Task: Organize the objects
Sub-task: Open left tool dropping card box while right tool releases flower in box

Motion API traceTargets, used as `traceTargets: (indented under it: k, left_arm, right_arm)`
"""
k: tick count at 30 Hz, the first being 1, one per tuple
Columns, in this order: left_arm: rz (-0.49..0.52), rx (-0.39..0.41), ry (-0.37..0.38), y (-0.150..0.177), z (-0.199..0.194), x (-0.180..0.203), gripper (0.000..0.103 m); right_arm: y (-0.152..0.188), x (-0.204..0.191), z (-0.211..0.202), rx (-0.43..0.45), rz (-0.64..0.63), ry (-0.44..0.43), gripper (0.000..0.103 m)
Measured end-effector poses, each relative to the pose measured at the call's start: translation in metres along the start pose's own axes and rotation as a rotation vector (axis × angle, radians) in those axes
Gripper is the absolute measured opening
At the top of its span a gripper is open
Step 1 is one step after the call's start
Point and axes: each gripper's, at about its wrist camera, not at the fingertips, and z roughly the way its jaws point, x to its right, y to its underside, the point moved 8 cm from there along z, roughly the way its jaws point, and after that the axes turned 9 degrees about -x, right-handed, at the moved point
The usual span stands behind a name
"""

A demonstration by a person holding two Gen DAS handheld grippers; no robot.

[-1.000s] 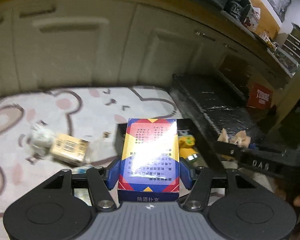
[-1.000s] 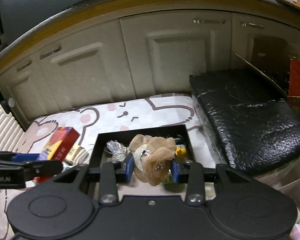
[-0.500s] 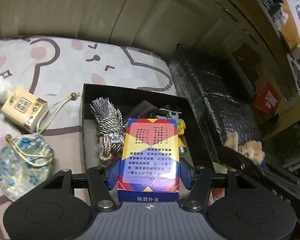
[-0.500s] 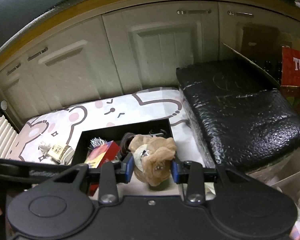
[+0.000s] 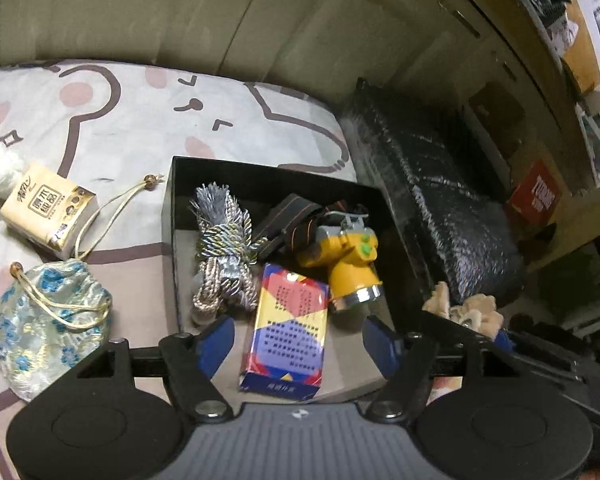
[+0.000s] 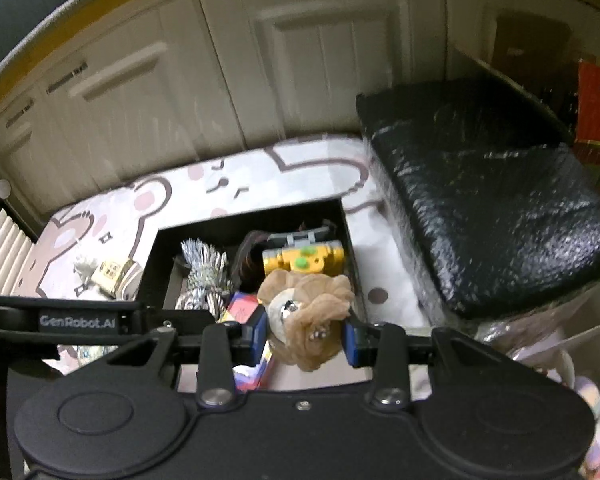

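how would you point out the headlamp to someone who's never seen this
Find the black box on the bear-print mat. Inside it, right of the silver cord bundle and beyond the card pack, lies the headlamp: the only yellow thing, with green buttons and a striped strap.

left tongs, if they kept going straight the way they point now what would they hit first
Most likely the card box, lying loose in the black tray between the open left tongs, whose jaws have just opened. Beyond it sits the yellow headlamp. Depth is hard to judge here.
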Motion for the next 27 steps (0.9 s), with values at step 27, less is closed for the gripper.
traceTargets:
  k: [27]
  left_arm:
    - [0.131,0.013,-0.12,0.013,-0.034,0.005,0.071]
  right_arm:
    - [0.007,-0.007,-0.013,-0.025,0.001,0.032,0.059]
